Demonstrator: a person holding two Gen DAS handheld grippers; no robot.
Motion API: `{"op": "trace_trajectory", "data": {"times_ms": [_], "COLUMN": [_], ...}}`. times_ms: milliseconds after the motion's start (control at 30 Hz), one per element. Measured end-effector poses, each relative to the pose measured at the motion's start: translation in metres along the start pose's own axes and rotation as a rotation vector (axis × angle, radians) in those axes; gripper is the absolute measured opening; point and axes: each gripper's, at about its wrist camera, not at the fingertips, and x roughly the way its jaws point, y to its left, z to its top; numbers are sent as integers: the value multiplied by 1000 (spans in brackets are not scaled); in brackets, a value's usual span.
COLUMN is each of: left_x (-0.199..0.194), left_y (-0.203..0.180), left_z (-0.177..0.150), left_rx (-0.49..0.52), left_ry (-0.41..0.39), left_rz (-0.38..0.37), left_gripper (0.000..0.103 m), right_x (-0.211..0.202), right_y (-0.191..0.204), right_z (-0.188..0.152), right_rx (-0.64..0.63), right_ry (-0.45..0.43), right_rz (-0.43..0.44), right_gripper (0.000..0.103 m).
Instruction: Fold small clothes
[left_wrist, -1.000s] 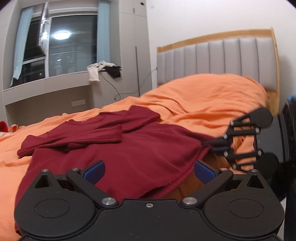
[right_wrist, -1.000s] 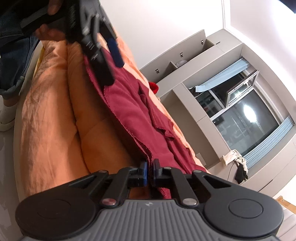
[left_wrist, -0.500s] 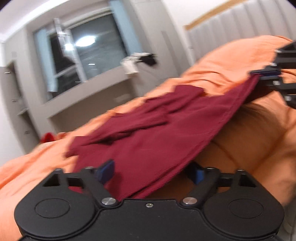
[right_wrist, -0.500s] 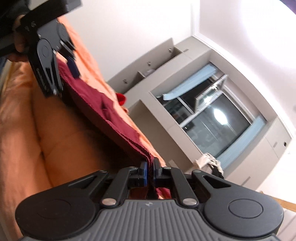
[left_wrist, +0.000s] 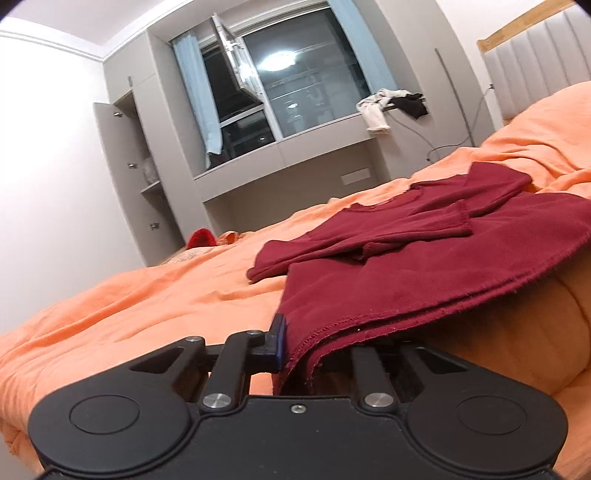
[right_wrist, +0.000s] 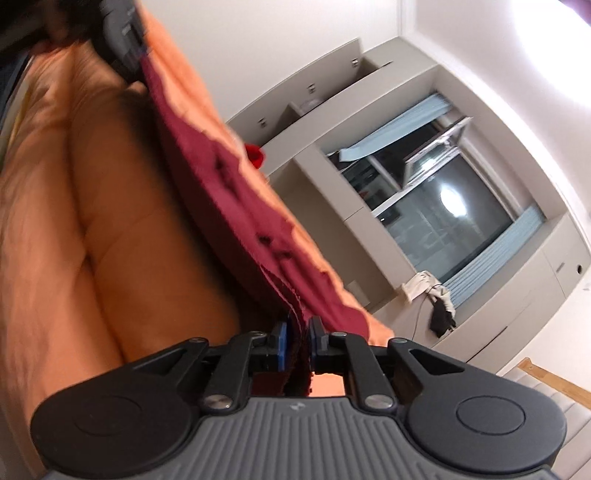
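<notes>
A dark red long-sleeved shirt (left_wrist: 424, 266) lies on an orange bed cover (left_wrist: 147, 306), sleeves folded across its chest. My left gripper (left_wrist: 306, 350) is shut on the shirt's bottom hem at one corner; the cloth hides its right finger. My right gripper (right_wrist: 297, 338) is shut on the hem at the other corner. The shirt (right_wrist: 229, 184) stretches taut from it to the left gripper (right_wrist: 125, 37) at the top left. The hem is lifted off the bed edge.
The bed cover (right_wrist: 74, 221) bulges over the mattress edge below the hem. A window (left_wrist: 295, 81) with a grey sill holds white and black clothes (left_wrist: 388, 107). A padded headboard (left_wrist: 535, 62) is at the right. A red item (left_wrist: 201, 238) lies at the bed's far side.
My left gripper has closed on the shirt's hem corner; it was open a second ago. Both grippers have raised the hem and pulled it taut between them.
</notes>
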Motion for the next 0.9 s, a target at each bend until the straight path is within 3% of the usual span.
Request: {"op": "trace_trajectory", "data": {"times_ms": [167, 333, 433, 633, 900], "left_x": [-3, -24, -37, -78, -180], "left_y": [1, 3, 7, 11, 23], "left_z": [1, 8, 12, 25, 39], "left_rx": [-19, -57, -98, -99, -26], "left_ry": [-24, -177, -222, -293, -395], "left_rz": [27, 40, 35, 14, -48], "left_gripper": [8, 6, 5, 5, 5], "right_x": [-1, -6, -18, -69, -170], "right_y": [3, -4, -19, -45, -73], "right_z": [1, 10, 17, 19, 39], "right_rx": [-7, 5, 22, 26, 153], "right_ry": [4, -6, -16, -19, -95], "right_rz": [-3, -35, -81, -131, -157], "right_gripper": [7, 6, 5, 5, 5]}}
